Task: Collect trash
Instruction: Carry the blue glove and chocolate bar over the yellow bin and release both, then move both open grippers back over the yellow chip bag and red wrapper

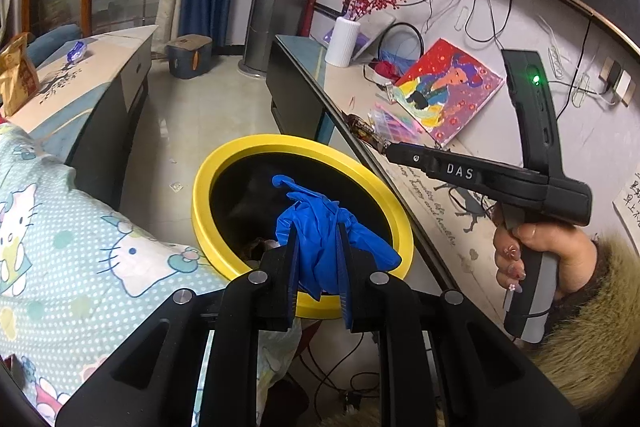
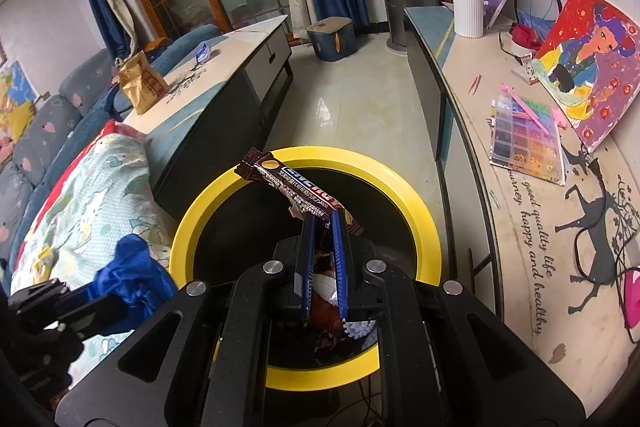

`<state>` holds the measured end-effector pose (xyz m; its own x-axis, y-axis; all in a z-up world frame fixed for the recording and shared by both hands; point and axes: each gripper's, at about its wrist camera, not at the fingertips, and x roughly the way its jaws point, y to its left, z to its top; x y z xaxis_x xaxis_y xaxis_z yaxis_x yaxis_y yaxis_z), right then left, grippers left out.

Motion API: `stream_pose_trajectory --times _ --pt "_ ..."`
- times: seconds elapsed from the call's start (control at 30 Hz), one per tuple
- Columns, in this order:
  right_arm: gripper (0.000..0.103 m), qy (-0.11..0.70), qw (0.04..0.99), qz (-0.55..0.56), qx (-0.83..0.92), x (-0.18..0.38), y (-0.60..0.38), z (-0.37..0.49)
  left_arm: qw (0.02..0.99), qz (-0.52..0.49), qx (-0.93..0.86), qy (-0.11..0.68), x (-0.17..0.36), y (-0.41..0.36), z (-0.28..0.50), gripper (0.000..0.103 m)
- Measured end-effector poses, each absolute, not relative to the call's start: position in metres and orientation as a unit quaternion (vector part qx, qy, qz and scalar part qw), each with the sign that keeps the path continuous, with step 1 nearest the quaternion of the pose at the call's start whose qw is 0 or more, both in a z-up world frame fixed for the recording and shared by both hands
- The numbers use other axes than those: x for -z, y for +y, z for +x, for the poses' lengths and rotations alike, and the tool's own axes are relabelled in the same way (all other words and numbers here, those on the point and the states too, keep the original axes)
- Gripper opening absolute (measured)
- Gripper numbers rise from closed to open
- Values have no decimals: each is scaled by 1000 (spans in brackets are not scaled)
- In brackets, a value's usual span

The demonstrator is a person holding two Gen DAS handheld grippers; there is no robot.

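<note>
Clamping a blue glove (image 1: 320, 239), left gripper (image 1: 318, 247); right gripper (image 2: 322, 247) pinches a snack wrapper (image 2: 296, 189).

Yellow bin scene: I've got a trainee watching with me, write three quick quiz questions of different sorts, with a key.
1. True or false: the left gripper is shut on a blue glove.
2. The right gripper holds: A) a paper bag B) a brown snack wrapper C) nothing.
3. What do both grippers hold their items above?

Key: 1 true. 2 B. 3 The yellow-rimmed bin, which already has some trash inside.
</note>
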<state>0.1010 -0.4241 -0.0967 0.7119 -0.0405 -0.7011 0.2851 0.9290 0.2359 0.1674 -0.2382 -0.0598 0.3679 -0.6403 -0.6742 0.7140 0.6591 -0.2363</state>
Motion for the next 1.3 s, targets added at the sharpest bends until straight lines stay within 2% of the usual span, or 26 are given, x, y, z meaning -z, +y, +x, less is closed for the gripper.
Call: stream_pose_trajectory --times 0.17,0.23,0.27,0.3,0.33,0.4,0.47,0.5,0.6,0.67,0.8,1.0,1.3 --pt "7 378 905 177 84 102 -426 103 818 56 417 393 69 -251 172 16" --pt "8 380 903 179 87 104 -427 103 813 59 422 396 72 -256 175 21" --pt "9 379 903 183 90 105 -429 103 812 60 423 397 74 -257 176 26" --pt "10 381 901 187 90 106 -430 103 811 62 424 399 76 -259 177 40" --pt "16 381 900 190 91 106 -430 102 812 62 421 399 77 -259 179 57" --pt "36 372 902 196 95 103 -431 100 812 53 421 400 77 -256 181 63" --pt "40 365 905 194 99 100 -431 99 817 48 414 398 76 -253 182 74" --pt "47 362 907 191 101 99 -430 98 822 43 409 395 74 -248 182 83" --pt "62 348 913 184 108 94 -424 96 833 26 393 389 68 -233 184 95" --pt "71 342 917 173 111 90 -419 96 843 22 380 380 62 -222 184 96" --pt "83 321 929 149 112 80 -404 94 865 12 347 363 51 -198 185 96" --pt "88 298 941 129 97 68 -381 92 887 -3 308 343 38 -163 185 96" --pt "89 280 951 115 63 53 -341 91 918 -19 248 309 22 -113 178 96"
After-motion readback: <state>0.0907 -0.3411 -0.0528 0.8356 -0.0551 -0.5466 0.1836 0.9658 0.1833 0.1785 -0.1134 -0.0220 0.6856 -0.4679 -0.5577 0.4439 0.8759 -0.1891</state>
